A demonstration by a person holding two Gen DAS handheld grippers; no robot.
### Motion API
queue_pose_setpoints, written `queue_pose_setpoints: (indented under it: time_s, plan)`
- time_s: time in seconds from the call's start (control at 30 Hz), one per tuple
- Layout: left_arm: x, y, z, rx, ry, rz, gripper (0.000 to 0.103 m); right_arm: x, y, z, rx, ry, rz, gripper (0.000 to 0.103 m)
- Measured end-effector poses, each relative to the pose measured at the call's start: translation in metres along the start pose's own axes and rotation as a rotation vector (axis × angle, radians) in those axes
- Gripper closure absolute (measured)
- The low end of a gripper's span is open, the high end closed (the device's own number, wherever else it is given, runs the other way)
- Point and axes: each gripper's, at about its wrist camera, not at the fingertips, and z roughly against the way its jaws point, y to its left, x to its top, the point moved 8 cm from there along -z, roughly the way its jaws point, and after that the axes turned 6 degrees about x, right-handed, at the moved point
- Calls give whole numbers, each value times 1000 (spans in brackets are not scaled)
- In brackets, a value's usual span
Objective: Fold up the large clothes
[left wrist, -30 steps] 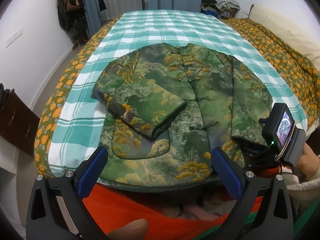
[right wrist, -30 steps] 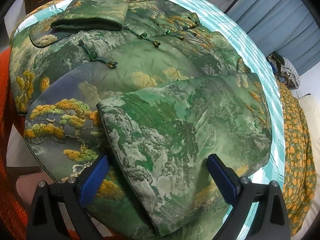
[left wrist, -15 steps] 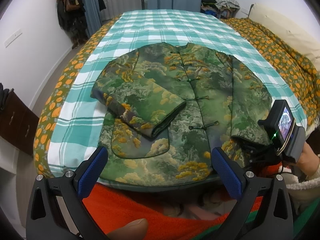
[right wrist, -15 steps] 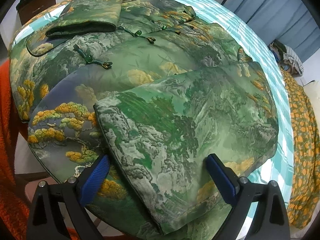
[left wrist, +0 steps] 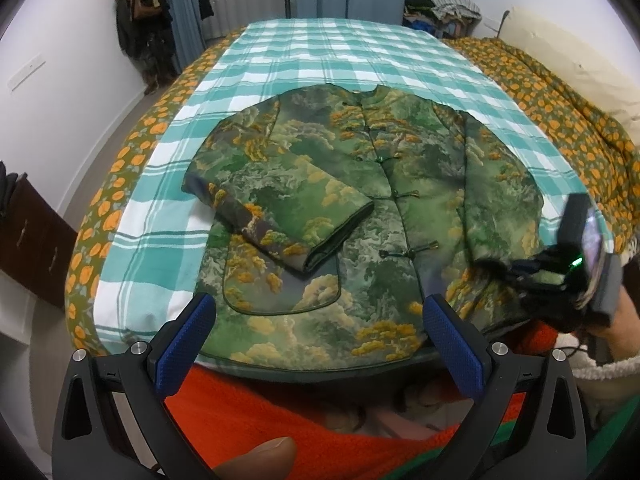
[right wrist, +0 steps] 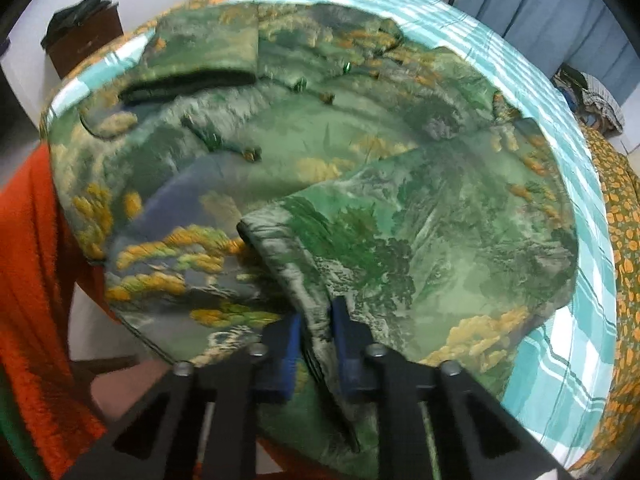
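Pinches the cuff end of the long green brocade right sleeve in the right tool, jaws just closed down narrow, with the fabric edge pressed between the blue pads. Holds the left tool wide and empty above the near hem, touching nothing.

Finds the padded green-and-yellow landscape-print jacket flat and front up on the teal-and-white checked bed sheet, collar away, hem at the near edge of the bed.

Follows the gripped sleeve from the pinched cuff up and away toward the shoulder, along the jacket's right side. Calls, by that lie, for a carry across this long axis: leftward over the front, toward the row of dark knot buttons down the middle. Puts the right hand plainly nearer; leaves the left free to pin the body.

Shows the opposite sleeve already laid across the chest on the other side of the button row, cuff close to it, so probably allows a mirrored fold with little overlap.

Sees nothing lying on the jacket in that path. Keeps the orange-flowered quilt beside the sheet, well apart, and the person's orange fleece garment just below the hem. Blurs in the right wrist view, so leaves fine detail of the grip unsure.
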Motion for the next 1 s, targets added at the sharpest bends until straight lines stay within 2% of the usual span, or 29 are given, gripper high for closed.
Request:
queue_pose_setpoints:
  time_s: [0.13,0.27,0.4,0.43,0.53,0.6,0.7,0.8,0.87,0.9,0.93,0.97,1.0]
  plan:
    - [-2,0,-6,0,20,-2,0,8,-19,47,-6,-107,-116,95]
    - [3,0,-10,15,19,-20,0,11,-65,117,-66,-249,-259,95]
    - [16,9,-16,61,-14,-42,0,-5,-141,186,-230,-371,-396,96]
    - [20,14,-19,72,-23,-43,0,-14,-166,204,-296,-394,-434,96]
    - [30,27,-36,99,-36,-50,0,-43,-227,232,-430,-410,-529,96]
    - [36,34,-51,124,-32,-69,0,-68,-269,235,-491,-386,-605,96]
    - [42,35,-74,162,-29,-141,0,-98,-318,206,-523,-331,-712,95]
    - [45,29,-92,174,-37,-223,0,-118,-340,172,-510,-287,-769,95]
    - [46,23,-106,153,-31,-262,0,-125,-345,150,-492,-272,-815,94]
    - [47,20,-113,138,-20,-279,0,-131,-345,146,-502,-263,-822,82]
    - [46,17,-118,126,-12,-294,0,-131,-343,141,-514,-251,-827,54]
    - [46,12,-124,104,-4,-319,0,-134,-335,140,-511,-262,-829,41]
    - [45,5,-133,90,0,-360,0,-135,-330,140,-503,-285,-828,32]
